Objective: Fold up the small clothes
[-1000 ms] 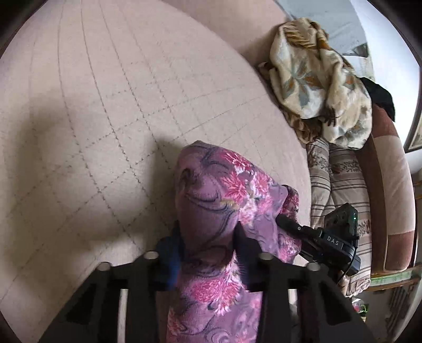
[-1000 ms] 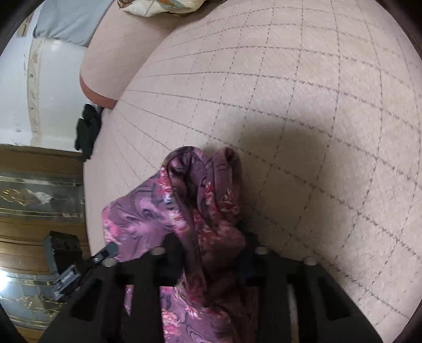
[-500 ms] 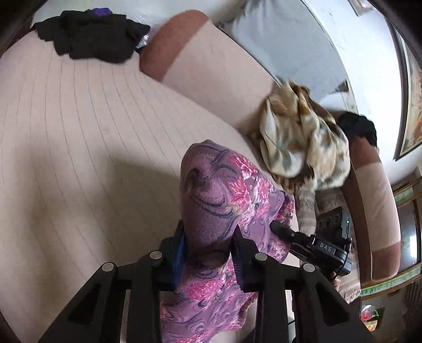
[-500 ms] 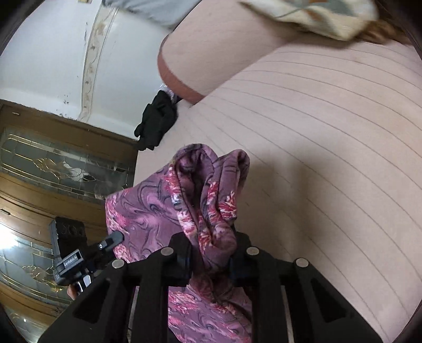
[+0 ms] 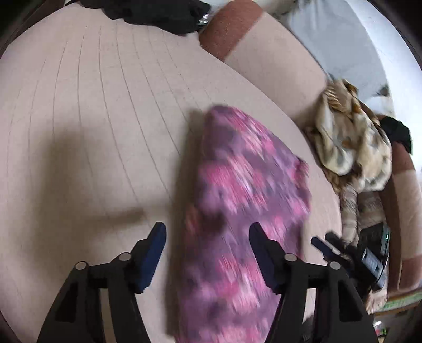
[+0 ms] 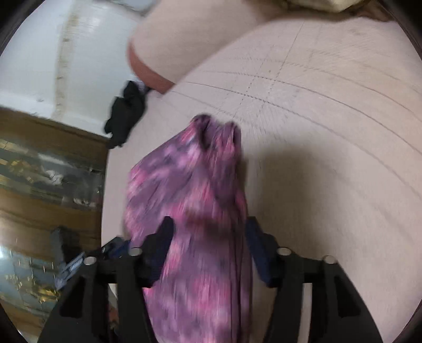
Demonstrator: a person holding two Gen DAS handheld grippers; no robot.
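As both jaws open, purple floral garment (image 5: pixel 237 200) lies between.

One purple floral garment (image 5: pixel 242 200); two grippers: left (image 5: pixel 207 250), right (image 6: pixel 208 245); one black clothes heap (image 5: pixel 158 12).

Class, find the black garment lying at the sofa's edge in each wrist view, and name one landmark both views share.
Left wrist: black garment at the top edge, left of centre.
Right wrist: black garment left of centre, upper half.
Shared landmark: the purple floral cloth.
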